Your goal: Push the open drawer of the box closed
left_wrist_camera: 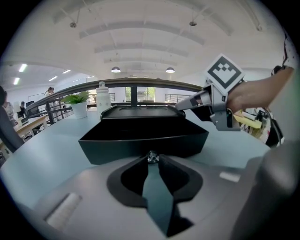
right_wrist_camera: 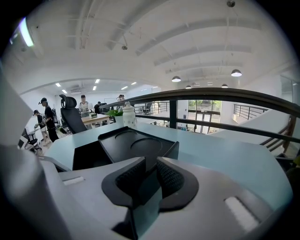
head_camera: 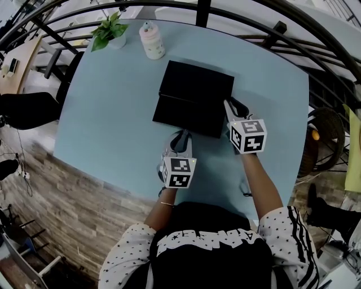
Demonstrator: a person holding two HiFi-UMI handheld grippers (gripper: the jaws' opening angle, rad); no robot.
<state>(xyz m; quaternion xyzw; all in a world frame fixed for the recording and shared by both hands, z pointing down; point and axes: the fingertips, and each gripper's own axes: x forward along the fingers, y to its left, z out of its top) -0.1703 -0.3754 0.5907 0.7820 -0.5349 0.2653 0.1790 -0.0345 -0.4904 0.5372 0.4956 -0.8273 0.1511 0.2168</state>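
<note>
A black box (head_camera: 197, 83) lies on the pale blue table (head_camera: 107, 118), its drawer (head_camera: 189, 115) pulled out toward me. My left gripper (head_camera: 180, 135) is shut and empty, its tips just short of the drawer's front wall (left_wrist_camera: 143, 143). My right gripper (head_camera: 232, 104) is at the drawer's right corner beside the box, jaws close together with nothing between them. In the left gripper view, my left gripper (left_wrist_camera: 151, 157) points at the drawer and the right gripper (left_wrist_camera: 182, 106) touches the box's right edge. The right gripper view shows the right gripper (right_wrist_camera: 150, 164) over the box top (right_wrist_camera: 140, 145).
A potted plant (head_camera: 110, 29) and a pale bottle (head_camera: 152, 40) stand at the table's far edge behind the box. A dark railing (head_camera: 203, 11) curves round the table's far side. The table's near edge (head_camera: 113, 178) is just before me.
</note>
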